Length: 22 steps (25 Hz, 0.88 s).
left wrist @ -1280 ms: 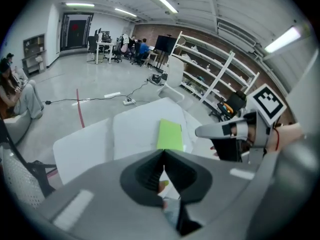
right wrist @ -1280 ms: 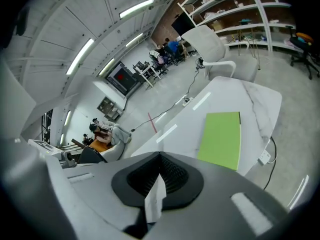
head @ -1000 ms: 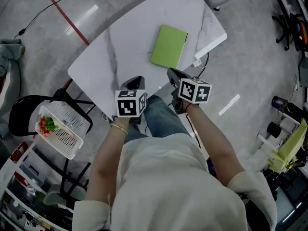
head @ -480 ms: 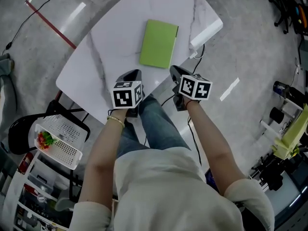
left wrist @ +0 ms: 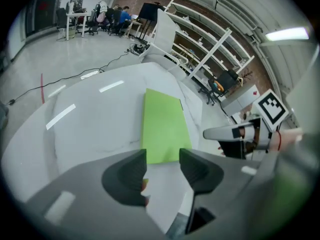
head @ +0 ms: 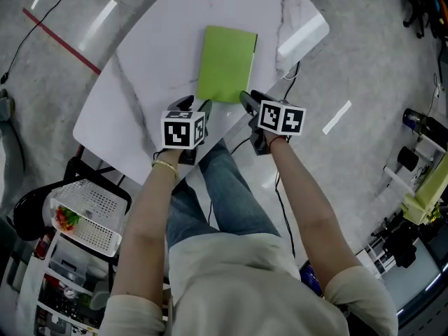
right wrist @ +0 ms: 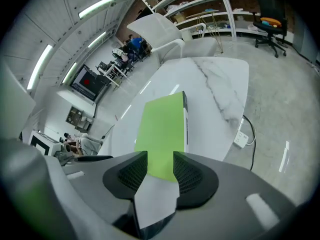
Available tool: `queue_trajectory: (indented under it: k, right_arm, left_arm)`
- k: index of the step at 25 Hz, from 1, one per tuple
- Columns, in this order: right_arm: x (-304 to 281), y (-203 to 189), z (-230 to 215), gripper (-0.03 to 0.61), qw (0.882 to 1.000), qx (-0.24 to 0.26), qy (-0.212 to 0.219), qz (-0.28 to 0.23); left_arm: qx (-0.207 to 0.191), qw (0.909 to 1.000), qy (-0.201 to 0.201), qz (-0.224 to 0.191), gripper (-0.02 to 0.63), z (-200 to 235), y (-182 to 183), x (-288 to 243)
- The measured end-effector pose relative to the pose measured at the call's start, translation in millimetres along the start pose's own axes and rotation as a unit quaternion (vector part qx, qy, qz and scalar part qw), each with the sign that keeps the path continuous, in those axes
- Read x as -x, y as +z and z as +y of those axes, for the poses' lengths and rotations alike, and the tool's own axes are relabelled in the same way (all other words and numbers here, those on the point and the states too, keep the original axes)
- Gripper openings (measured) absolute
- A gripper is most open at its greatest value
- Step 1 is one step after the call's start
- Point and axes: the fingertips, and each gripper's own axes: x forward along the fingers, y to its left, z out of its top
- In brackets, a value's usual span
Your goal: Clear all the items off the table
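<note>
From the head view, the left gripper (head: 186, 104) and right gripper (head: 246, 101) sit at the near edge of the white table (head: 154, 54), flanking the near end of the green notebook (head: 226, 64) lying flat on it, their tips largely hidden by the marker cubes. In the left gripper view the jaws stand apart, released, with only bare tabletop between them and the notebook just beyond. In the right gripper view the gap is narrower, also empty, and the jaws cover the notebook's near corners.
</note>
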Motion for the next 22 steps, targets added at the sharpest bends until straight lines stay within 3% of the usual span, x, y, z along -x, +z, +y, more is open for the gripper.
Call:
queue_trajectory:
  k: [5,12,22]
  right_arm:
    - [-20,5,-16,0.19,1.0,-0.013,-0.006,0.0]
    - [-45,7,-31,0.243,1.0,-0.016,-0.019,0.011]
    - [-67,8,-38,0.285,0.999,-0.038,-0.001,0.013]
  left_arm:
    - [-0.025,0.9989,-0.029,0.028,0.275,0,-5,-35]
    - [-0.023,0.9983,-0.037,0.039,0.349,8,1,-63]
    - [-0.013,0.9972,-0.044,0.058,0.367,8,-5,-85]
